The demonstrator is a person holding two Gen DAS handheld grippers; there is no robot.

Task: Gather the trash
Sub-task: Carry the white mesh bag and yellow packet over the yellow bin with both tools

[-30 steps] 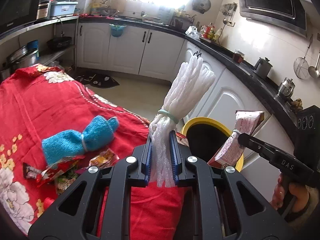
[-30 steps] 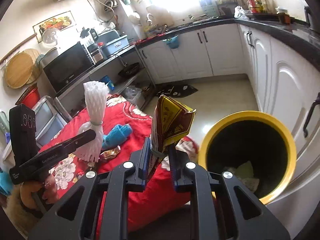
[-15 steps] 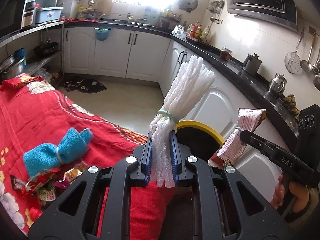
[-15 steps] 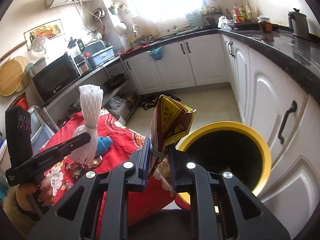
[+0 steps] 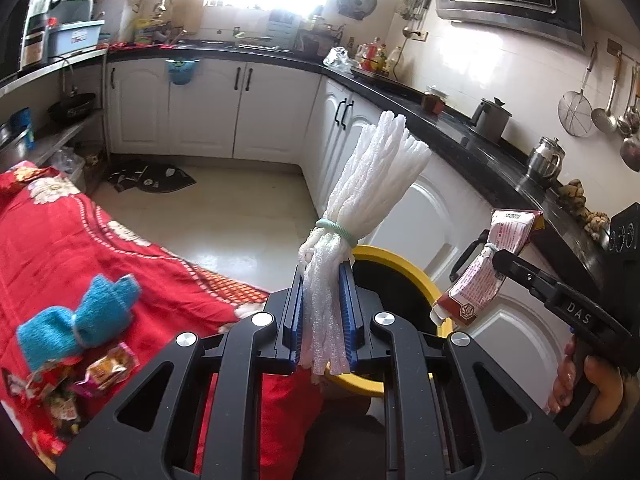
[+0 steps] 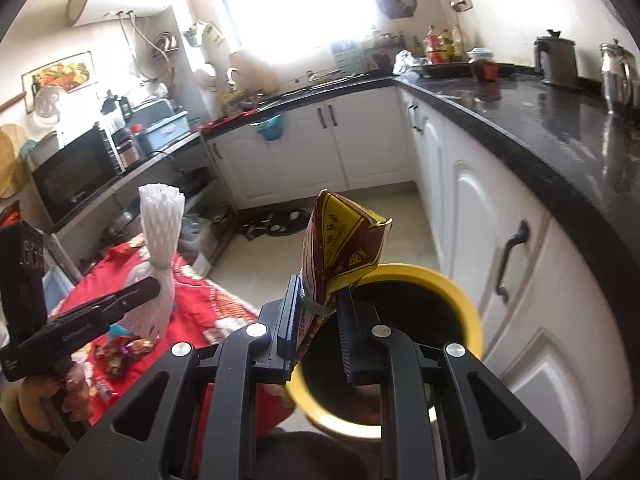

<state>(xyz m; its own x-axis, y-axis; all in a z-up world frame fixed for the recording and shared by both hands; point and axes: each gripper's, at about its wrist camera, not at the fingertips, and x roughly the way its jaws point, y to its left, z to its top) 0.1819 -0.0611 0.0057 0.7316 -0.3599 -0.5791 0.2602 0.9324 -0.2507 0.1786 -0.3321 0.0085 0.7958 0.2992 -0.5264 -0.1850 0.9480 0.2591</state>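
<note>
Yellow-rimmed bin (image 6: pixel 460 292) sits just ahead of and below the right tongs (image 6: pixel 318 320), mouth open upward. Those tongs are clamped on a red-yellow snack packet (image 6: pixel 340 248), long axis upright, already over the near rim; right hand is the nearer one, drop looks next. Left tongs (image 5: pixel 322 312) pinch a white foam net bundle (image 5: pixel 368 184), also upright, with the bin (image 5: pixel 384 256) just ahead and to their right. More wrappers (image 5: pixel 108 368) and a blue cloth (image 5: pixel 80 316) lie on the red-covered surface (image 5: pixel 60 240), left of the left tongs.
</note>
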